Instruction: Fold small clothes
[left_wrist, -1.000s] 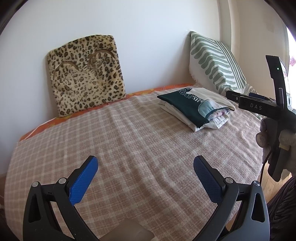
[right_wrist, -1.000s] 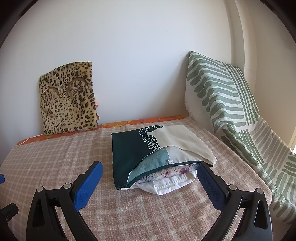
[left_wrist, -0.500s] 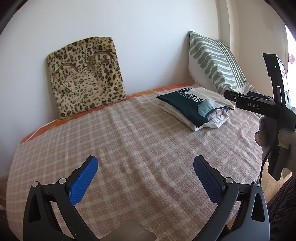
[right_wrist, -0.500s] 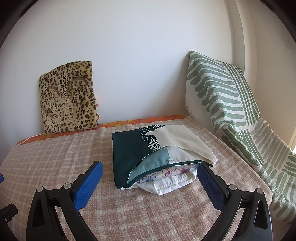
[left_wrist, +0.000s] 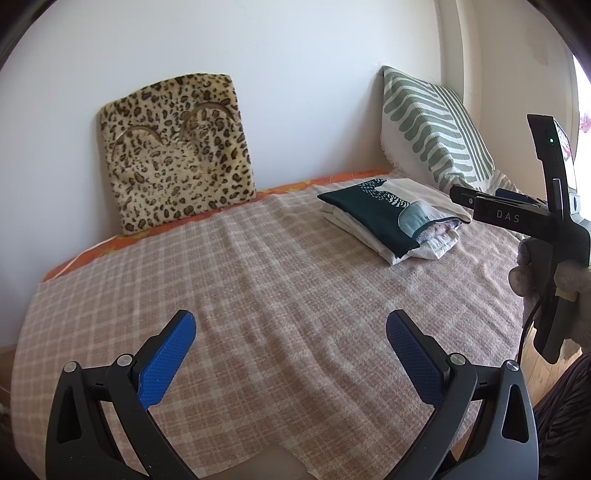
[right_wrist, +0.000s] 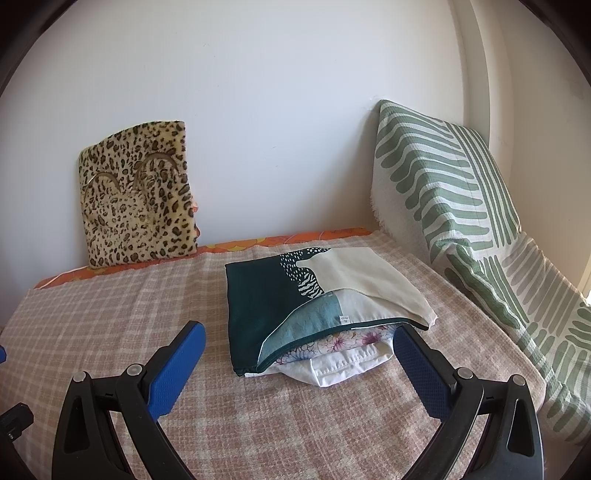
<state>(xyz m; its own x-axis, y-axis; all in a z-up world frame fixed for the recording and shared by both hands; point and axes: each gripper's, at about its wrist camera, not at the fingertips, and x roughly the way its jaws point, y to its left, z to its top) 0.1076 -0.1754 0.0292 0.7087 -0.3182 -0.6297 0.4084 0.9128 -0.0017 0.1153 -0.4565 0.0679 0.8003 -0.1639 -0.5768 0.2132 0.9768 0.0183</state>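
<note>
Both grippers empty, jaws apart: left gripper (left_wrist: 290, 332) over bare blanket (left_wrist: 258, 280), right gripper (right_wrist: 299, 345) facing the stack (right_wrist: 317, 314) near the striped pillow (right_wrist: 443, 206). Best pinch only the top piece's near edge, lift clear without dragging layers beneath.

- Right gripper (left_wrist: 491, 203): in the left wrist view, sits slightly higher and farther right than a second ago.
- Clothes stack (right_wrist: 321, 314): in the right wrist view, lies marginally nearer the lower edge, closer to the blue fingertips (right_wrist: 417, 365).
</note>
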